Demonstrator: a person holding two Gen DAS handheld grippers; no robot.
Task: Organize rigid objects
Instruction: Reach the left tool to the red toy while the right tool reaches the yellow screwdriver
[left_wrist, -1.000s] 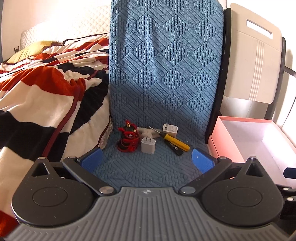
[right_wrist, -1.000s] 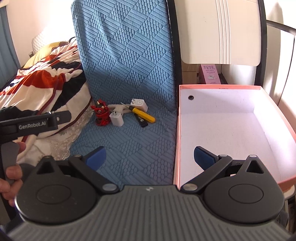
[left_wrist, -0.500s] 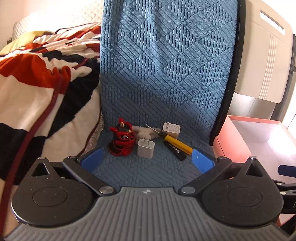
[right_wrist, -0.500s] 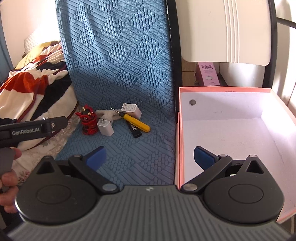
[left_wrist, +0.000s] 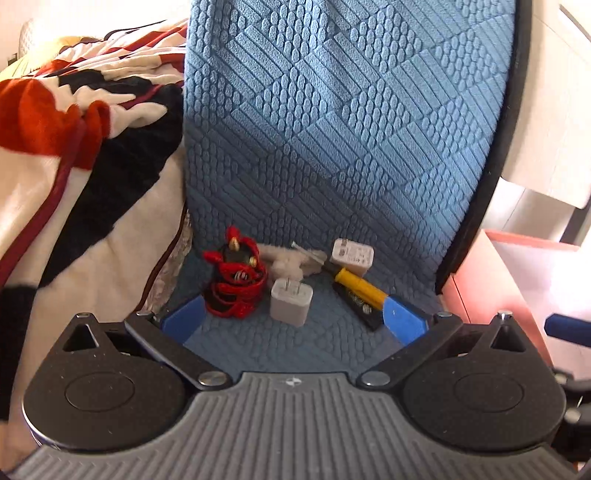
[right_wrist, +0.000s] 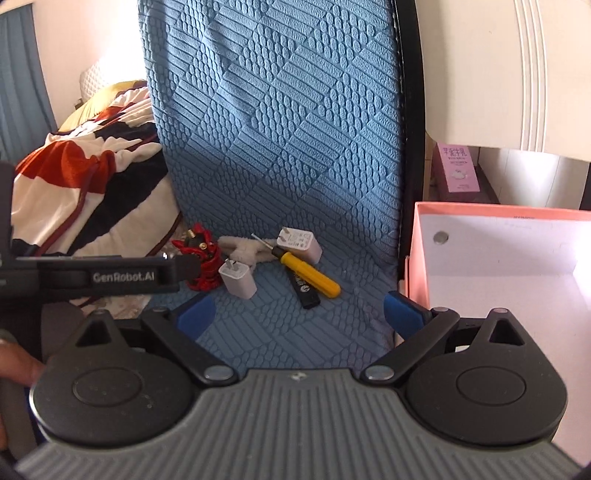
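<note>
A blue quilted chair cover (left_wrist: 332, 155) forms the work surface, with a striped blanket (left_wrist: 74, 147) on the bed to its left and a pink box (right_wrist: 498, 258) to its right. On the seat, from left to right, lie a red figurine (left_wrist: 236, 284), a white charger (left_wrist: 291, 300), a fluffy white item (left_wrist: 291, 260), a yellow-handled screwdriver (left_wrist: 360, 283) over a black USB stick (left_wrist: 360, 304), and a second white charger (left_wrist: 352, 255). The left gripper (left_wrist: 295, 319) is spread wide and empty just before the figurine and charger; the right gripper (right_wrist: 299, 312) is likewise wide and empty, near the USB stick.
</note>
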